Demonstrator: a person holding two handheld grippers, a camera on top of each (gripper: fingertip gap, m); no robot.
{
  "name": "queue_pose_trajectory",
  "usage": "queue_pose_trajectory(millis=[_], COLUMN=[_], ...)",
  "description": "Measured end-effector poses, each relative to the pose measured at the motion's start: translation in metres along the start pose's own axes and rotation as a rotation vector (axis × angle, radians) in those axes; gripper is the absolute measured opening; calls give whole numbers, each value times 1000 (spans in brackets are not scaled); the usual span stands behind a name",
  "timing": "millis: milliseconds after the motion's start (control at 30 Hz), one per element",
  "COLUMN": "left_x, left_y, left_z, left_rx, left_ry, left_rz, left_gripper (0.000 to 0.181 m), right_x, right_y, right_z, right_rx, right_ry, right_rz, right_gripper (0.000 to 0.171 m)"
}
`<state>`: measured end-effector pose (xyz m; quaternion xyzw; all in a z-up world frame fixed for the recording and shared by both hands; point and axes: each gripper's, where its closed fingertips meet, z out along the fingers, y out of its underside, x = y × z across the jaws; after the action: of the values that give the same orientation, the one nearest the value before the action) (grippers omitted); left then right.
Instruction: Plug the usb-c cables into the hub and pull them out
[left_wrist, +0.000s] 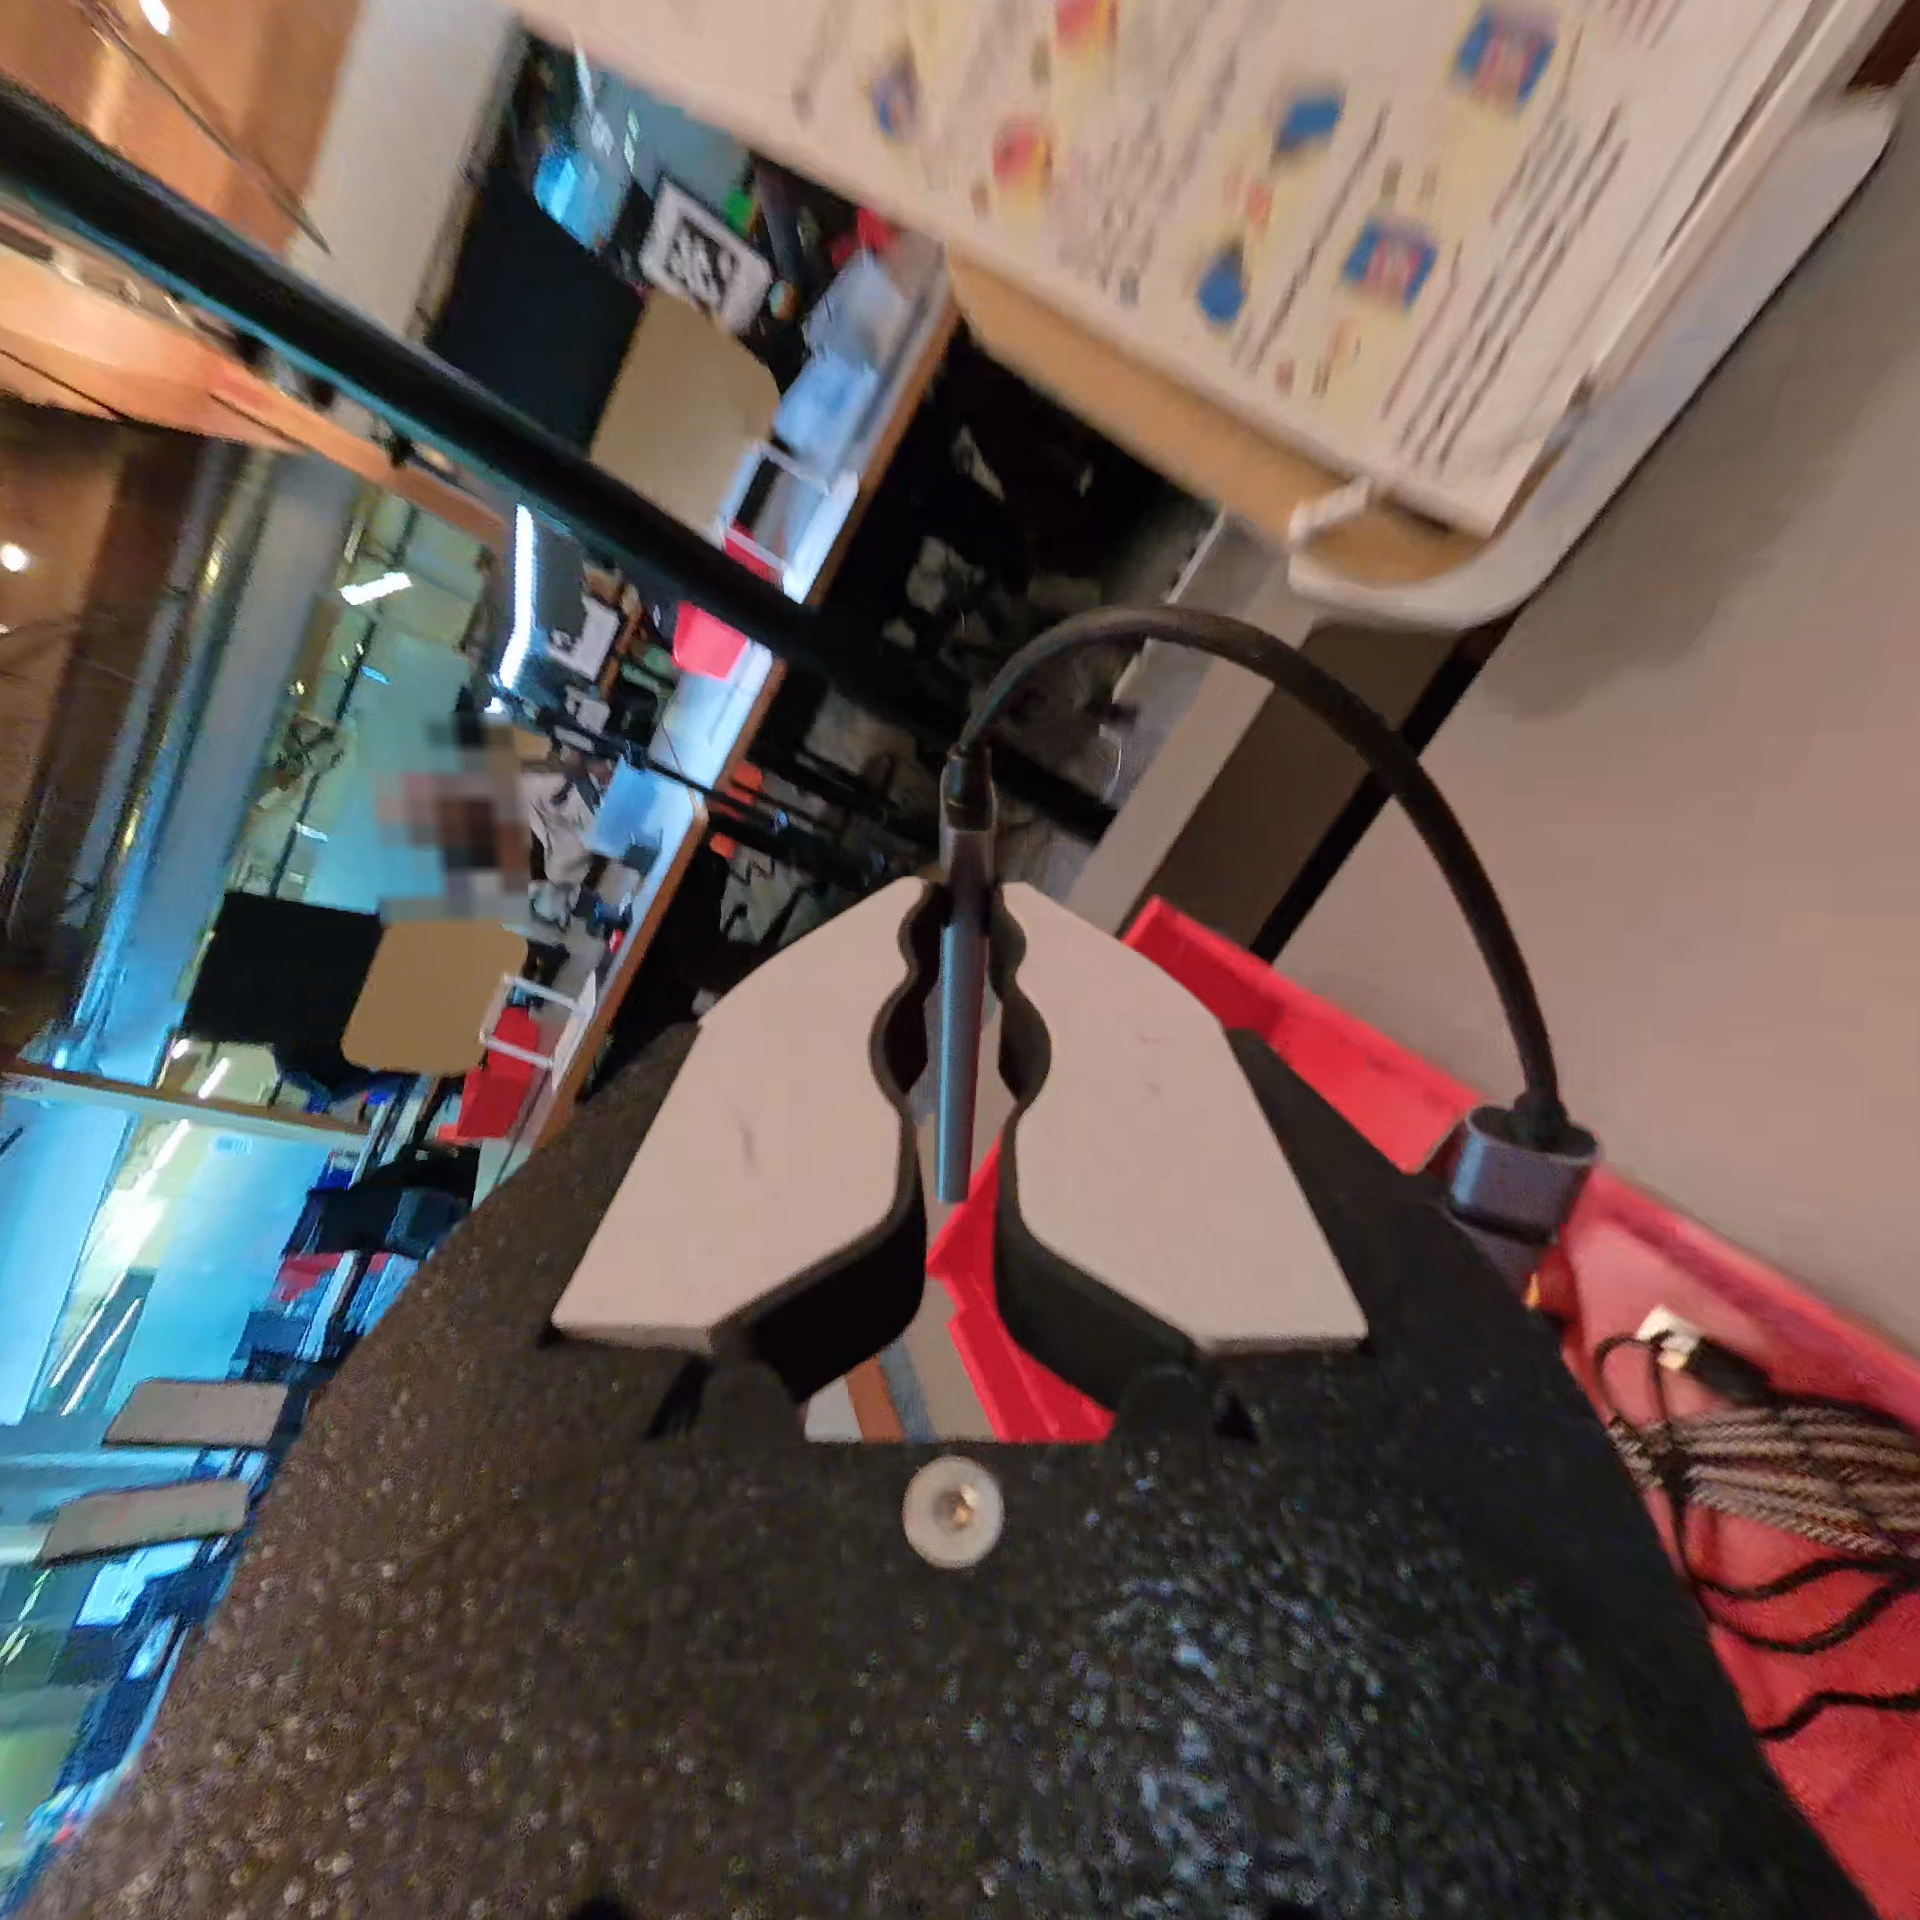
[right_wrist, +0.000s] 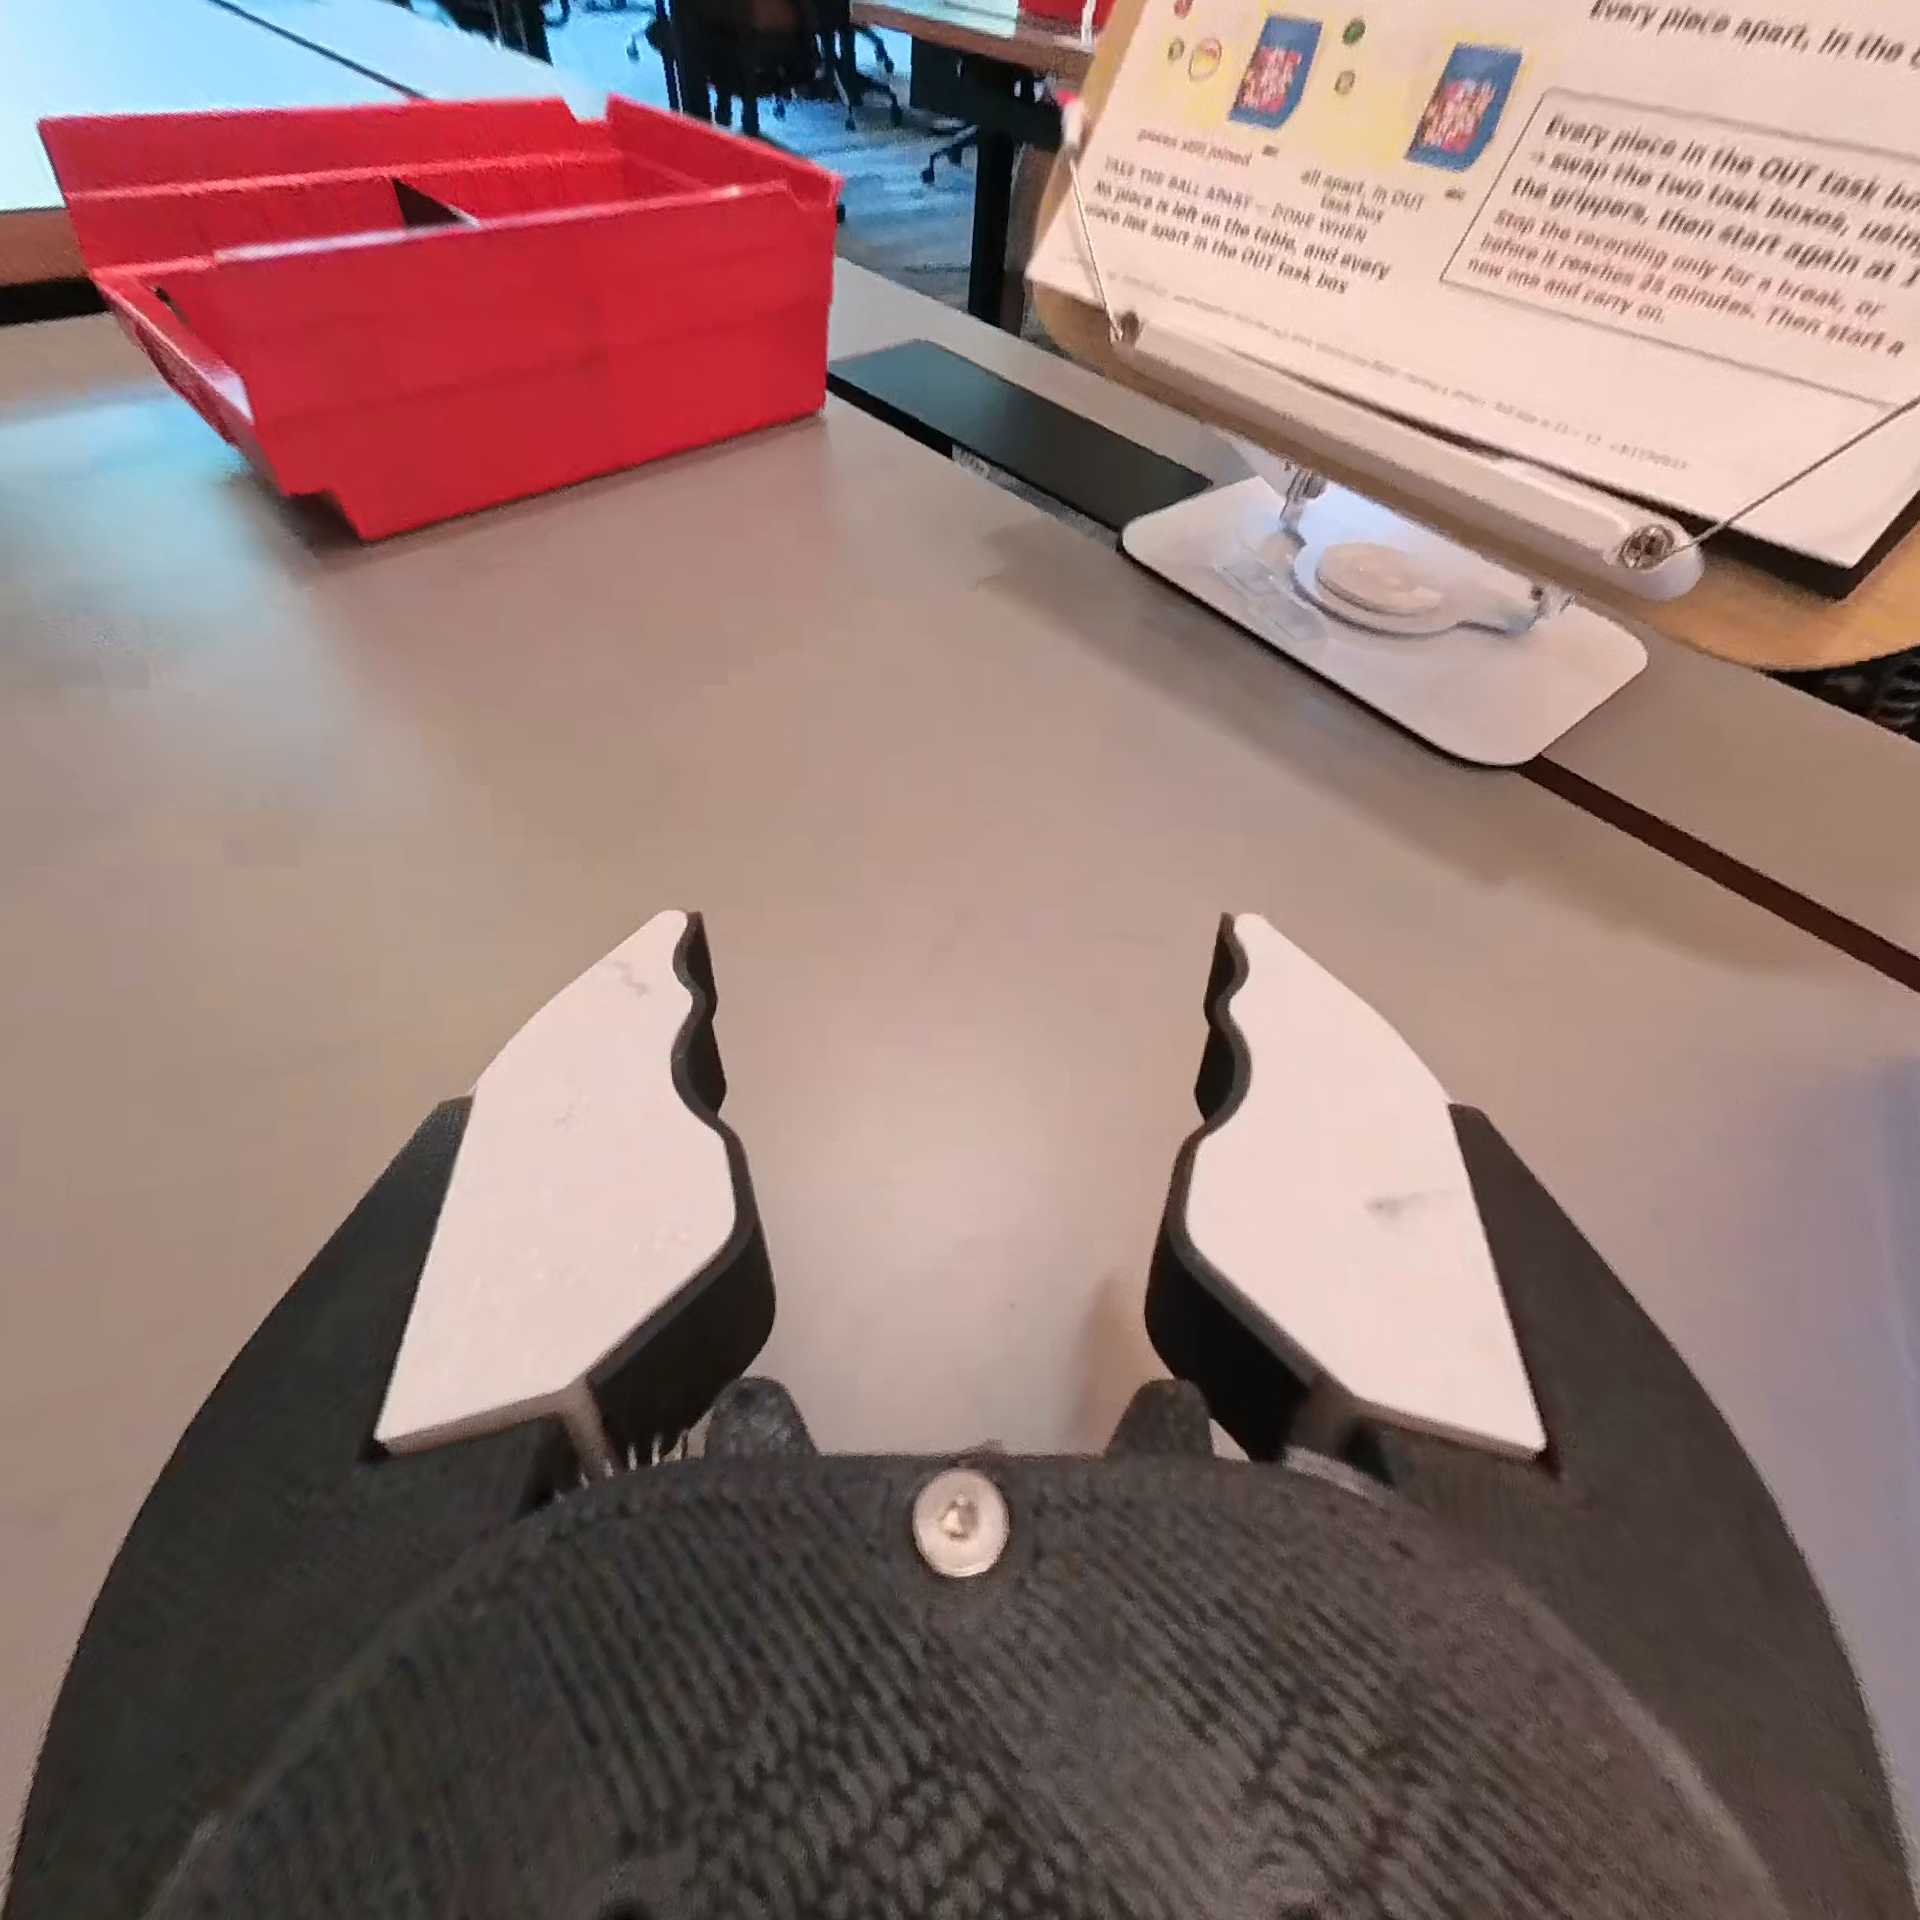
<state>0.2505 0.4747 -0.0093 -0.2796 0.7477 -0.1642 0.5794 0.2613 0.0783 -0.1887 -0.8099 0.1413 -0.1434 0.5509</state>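
My left gripper (left_wrist: 961, 904) is shut on a thin grey hub (left_wrist: 958, 1049), seen edge-on between the fingers and lifted in the air. The hub's black cable (left_wrist: 1351, 727) arcs up and right to a grey plug end (left_wrist: 1512, 1179). Below it, a red bin (left_wrist: 1351, 1029) holds a bundle of braided cables (left_wrist: 1787, 1475) with a loose connector (left_wrist: 1673, 1340). The left wrist view is strongly tilted. My right gripper (right_wrist: 961, 935) is open and empty, low over the grey table (right_wrist: 727, 727). No cable or hub shows in the right wrist view.
Stacked red bins (right_wrist: 447, 312) stand at the table's back left. A document stand (right_wrist: 1455, 312) on a white base (right_wrist: 1455, 665) stands at the back right, with a black strip (right_wrist: 1018, 426) beside it. Other desks and a person lie beyond.
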Motion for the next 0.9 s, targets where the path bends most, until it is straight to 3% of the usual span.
queue_pose_trajectory(millis=[33, 200, 367, 500, 633, 900], left_x=[-1, 25, 91, 151, 193, 237], left_y=[-18, -106, -170, -209, -229, -232], left_z=[-10, -53, -77, -91, -95, -86], left_rx=[46, 282, 484, 646, 732, 742], left_ry=[-5, 90, 264, 434, 528, 655], left_rz=[-15, -144, -345, -614, -898, -1249], left_gripper=[8, 8, 8, 9, 8, 8], right_x=[0, -8, -20, -40, -68, -67], right_y=[-5, -29, -63, -87, -99, -105], right_z=[-1, -3, 7, 13, 10, -19], right_rx=[16, 90, 224, 336, 467, 674], right_ry=[3, 7, -8, -90, -121, 41], right_rz=[-1, -39, -73, -98, -175, -265], right_gripper=[90, 90, 85, 82, 88, 43])
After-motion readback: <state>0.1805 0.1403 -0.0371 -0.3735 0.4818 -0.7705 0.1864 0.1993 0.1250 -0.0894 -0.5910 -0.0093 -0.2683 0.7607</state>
